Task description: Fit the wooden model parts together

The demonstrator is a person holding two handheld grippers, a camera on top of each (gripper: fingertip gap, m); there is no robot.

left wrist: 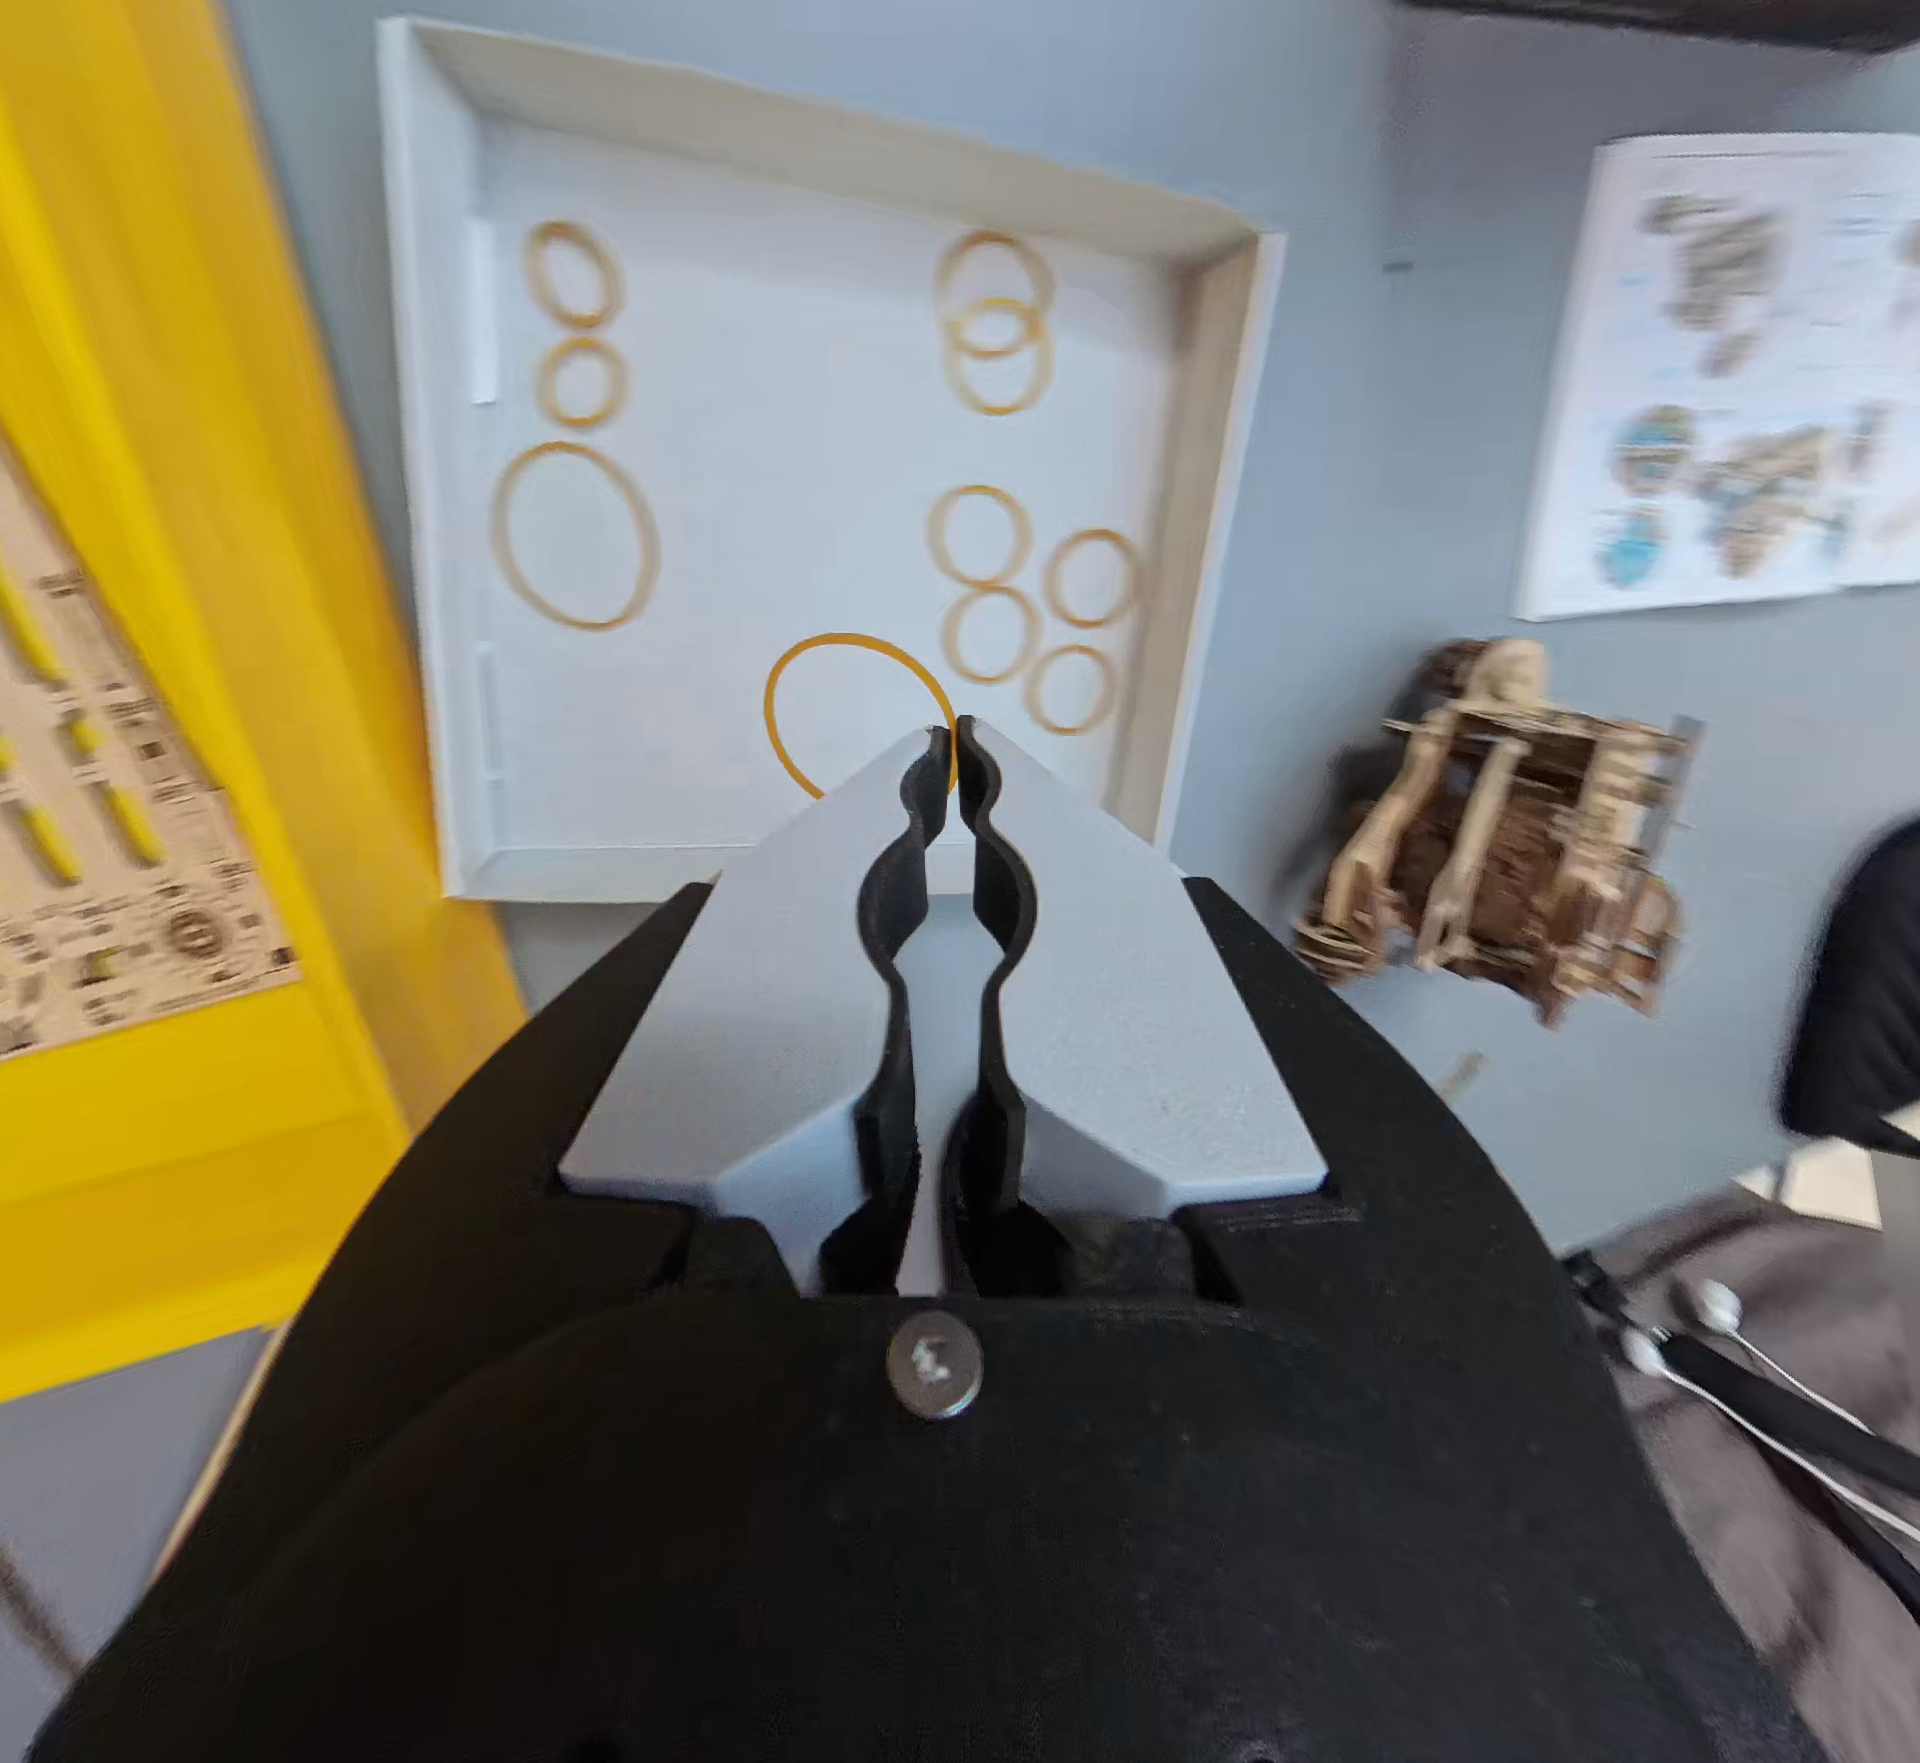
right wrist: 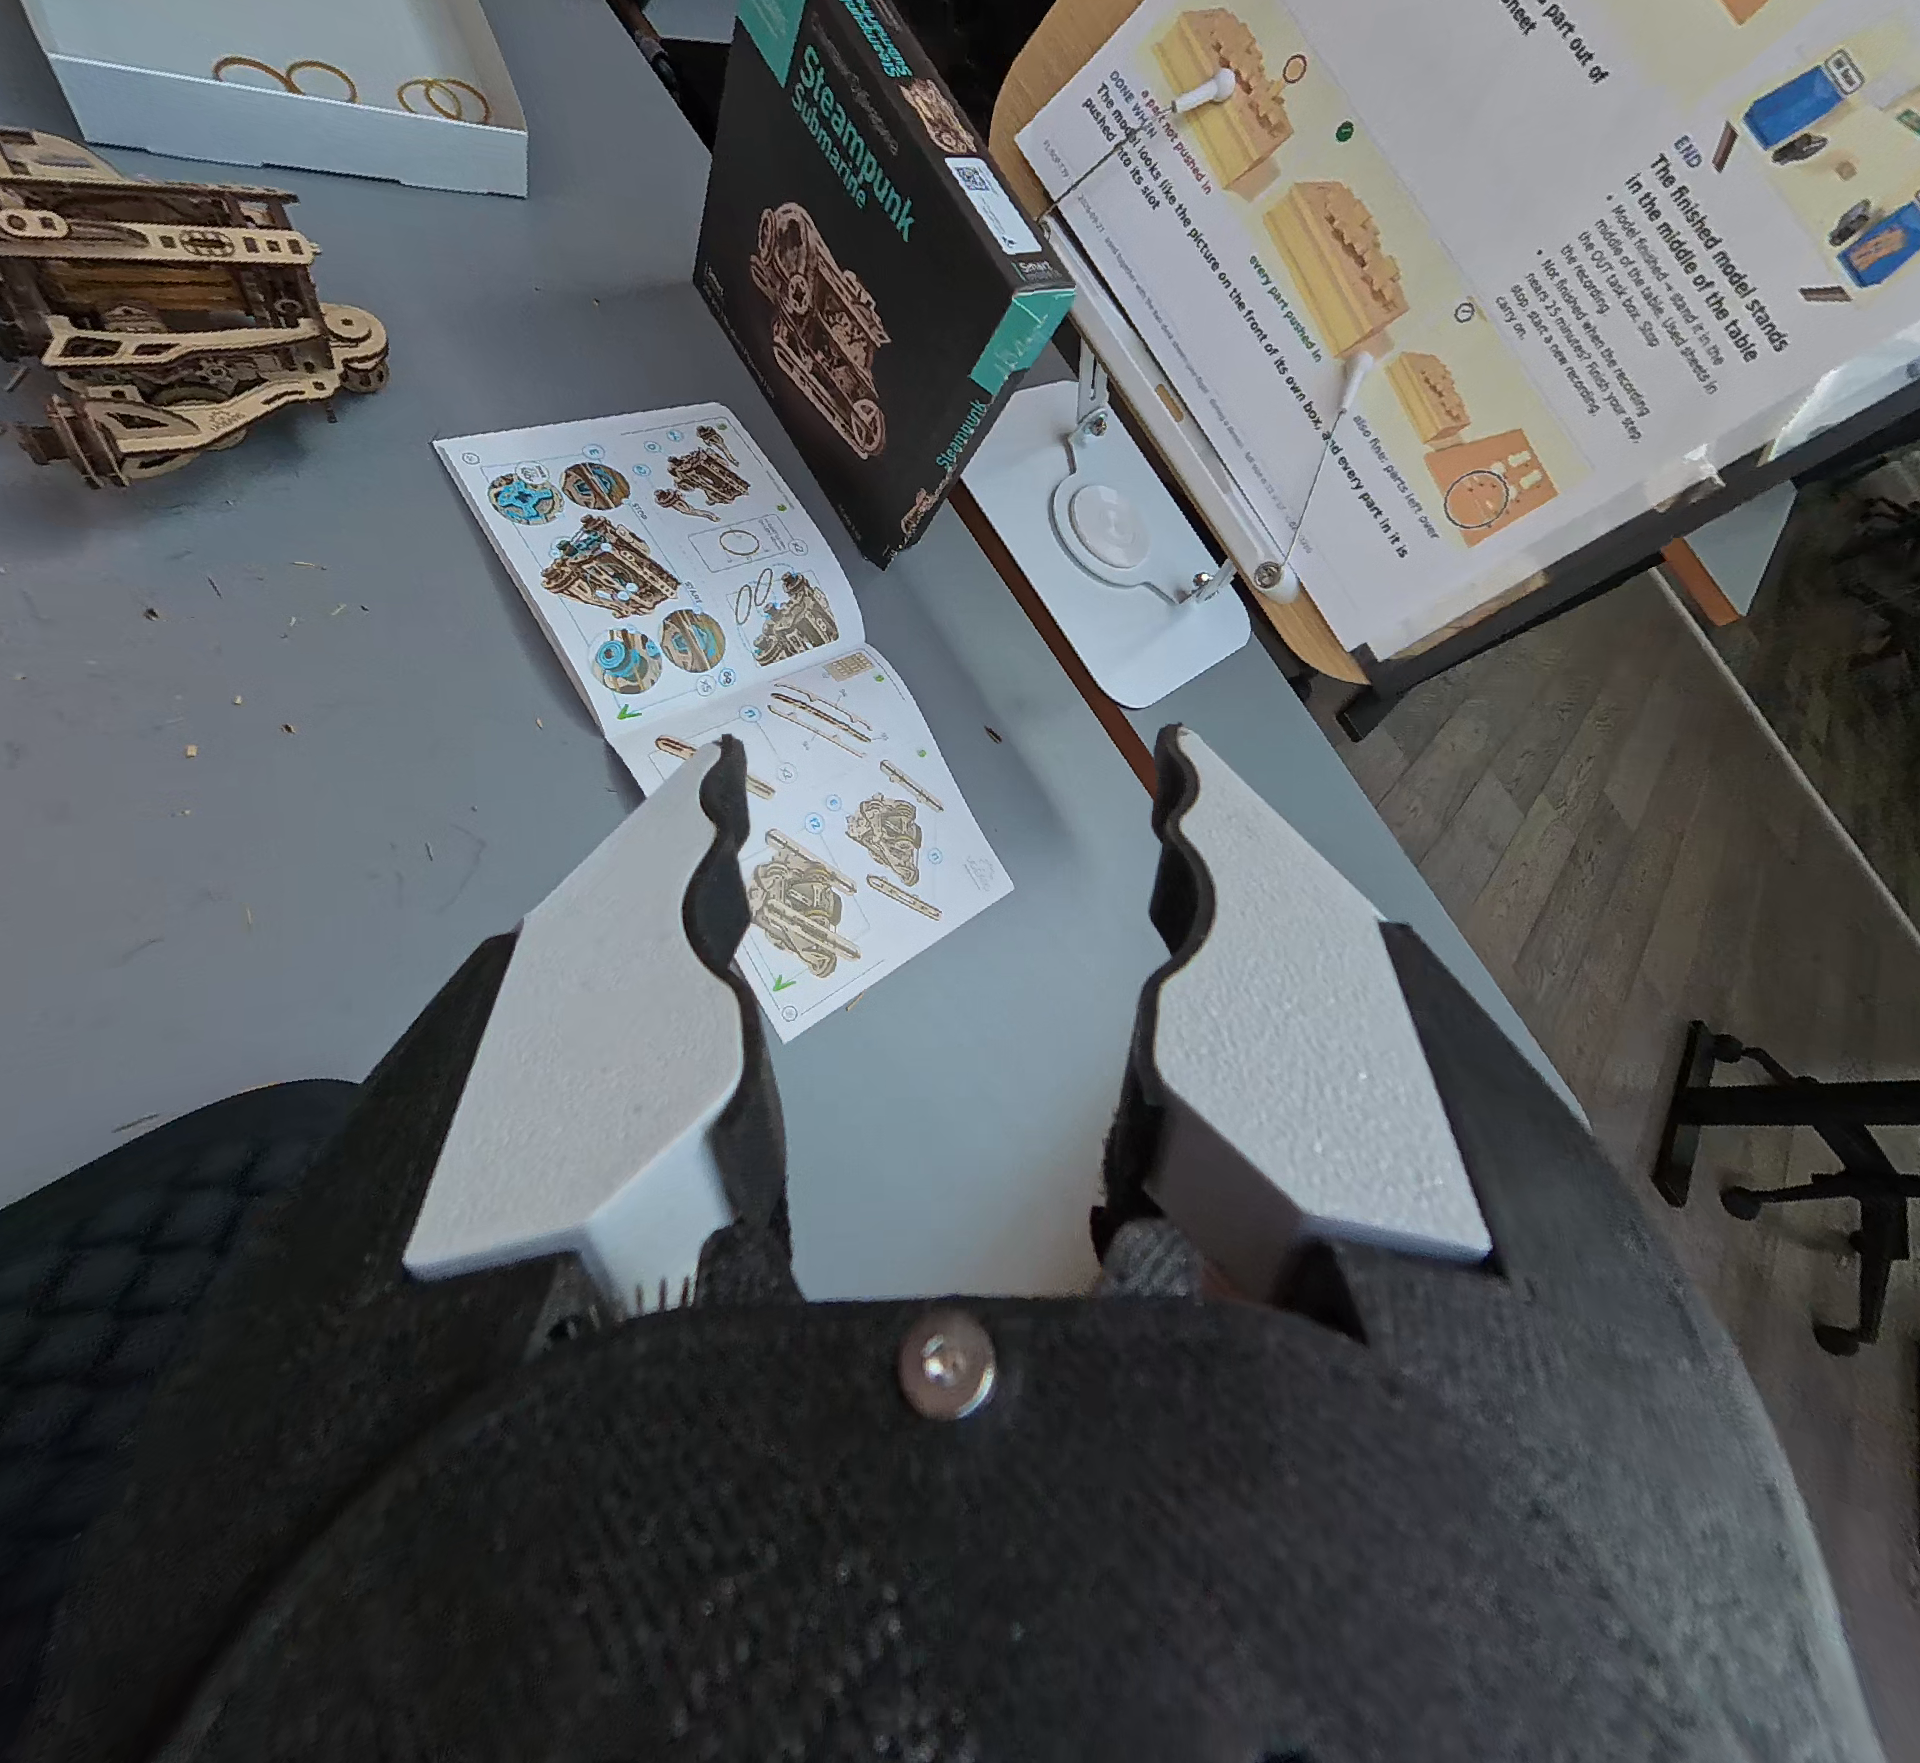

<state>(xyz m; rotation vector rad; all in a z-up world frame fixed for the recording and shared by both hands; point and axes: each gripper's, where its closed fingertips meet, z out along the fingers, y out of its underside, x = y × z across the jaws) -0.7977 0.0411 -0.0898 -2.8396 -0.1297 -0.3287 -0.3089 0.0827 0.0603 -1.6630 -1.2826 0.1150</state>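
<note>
Left wrist view shows the left tongs [left wrist: 954, 737] closed at the tips on a yellow rubber band [left wrist: 831, 648]; the band is sharp while the other bands below are blurred, so I judge it is lifted above the white tray [left wrist: 436, 466] and carried, most likely for the model; the pinch is at the very tips because the band is so thin. The remaining rubber bands [left wrist: 577, 534] lie spread in the tray, apart from each other, which makes it easy to take one alone; to the right of the tray stands the wooden model [left wrist: 1496, 840], near and ready to receive the band; on the left a yellow sheet [left wrist: 208, 570] carries a wooden part sheet [left wrist: 104, 830]. The right tongs [right wrist: 951, 768] stand wide and hold nothing; they hover above the open instruction booklet [right wrist: 717, 633], which lies flat beside the kit box [right wrist: 852, 259] so the step can be read; I think this hand waits to steady the model.
</note>
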